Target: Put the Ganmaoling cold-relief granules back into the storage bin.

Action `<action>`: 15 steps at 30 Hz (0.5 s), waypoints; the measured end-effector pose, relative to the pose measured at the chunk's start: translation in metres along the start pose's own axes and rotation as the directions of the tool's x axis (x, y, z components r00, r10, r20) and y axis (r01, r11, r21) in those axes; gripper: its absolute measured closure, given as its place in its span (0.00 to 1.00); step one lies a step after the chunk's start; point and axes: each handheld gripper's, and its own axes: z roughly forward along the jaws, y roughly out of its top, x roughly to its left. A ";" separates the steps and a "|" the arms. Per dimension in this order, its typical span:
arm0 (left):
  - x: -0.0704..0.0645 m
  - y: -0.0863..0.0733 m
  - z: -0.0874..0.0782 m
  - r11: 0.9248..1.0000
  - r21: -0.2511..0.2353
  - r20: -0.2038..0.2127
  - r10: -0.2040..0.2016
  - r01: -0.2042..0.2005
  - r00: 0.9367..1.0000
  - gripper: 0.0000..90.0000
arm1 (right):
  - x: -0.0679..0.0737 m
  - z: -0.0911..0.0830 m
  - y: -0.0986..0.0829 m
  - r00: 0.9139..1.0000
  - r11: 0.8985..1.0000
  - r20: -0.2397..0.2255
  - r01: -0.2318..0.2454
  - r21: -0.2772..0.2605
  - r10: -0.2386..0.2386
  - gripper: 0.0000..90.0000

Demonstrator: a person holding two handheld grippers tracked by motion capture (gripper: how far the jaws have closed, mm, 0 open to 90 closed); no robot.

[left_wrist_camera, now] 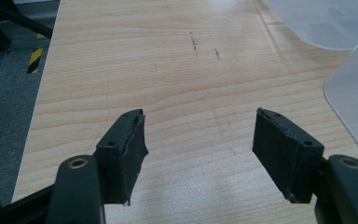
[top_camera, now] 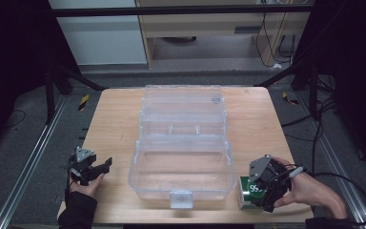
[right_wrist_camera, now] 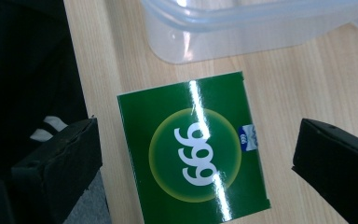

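Note:
A clear plastic box [top_camera: 182,177] with its lid swung open toward the back stands in the middle of the wooden table [top_camera: 119,124]. A small green carton [top_camera: 249,193] marked 999 lies at the front right, beside the box's right corner. My right gripper [top_camera: 263,194] hovers over that carton [right_wrist_camera: 193,149], jaws open and standing on either side of it without touching. My left gripper [top_camera: 100,168] is at the front left, open over bare wood [left_wrist_camera: 186,93], with nothing between its jaws. The box's edge [left_wrist_camera: 354,93] shows to its right.
The table's front edge runs close under both hands. Metal rails [top_camera: 28,157] flank the table on the floor. Cables [top_camera: 324,119] trail on the floor at the right. The clear box's wall [right_wrist_camera: 242,32] lies just beyond the carton.

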 end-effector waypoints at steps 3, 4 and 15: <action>0.000 0.000 0.000 1.000 0.000 0.000 0.001 -0.001 1.000 0.37 | 0.000 0.004 -0.001 1.000 1.000 -0.012 0.002 0.011 -0.002 0.02; 0.000 0.000 0.000 1.000 0.000 0.000 0.001 -0.001 1.000 0.37 | 0.000 0.005 -0.001 1.000 1.000 -0.015 -0.001 0.015 0.001 0.02; 0.000 0.000 0.000 1.000 0.000 -0.001 0.001 -0.001 1.000 0.37 | -0.004 0.023 -0.006 0.999 0.999 -0.048 -0.008 0.038 0.010 0.02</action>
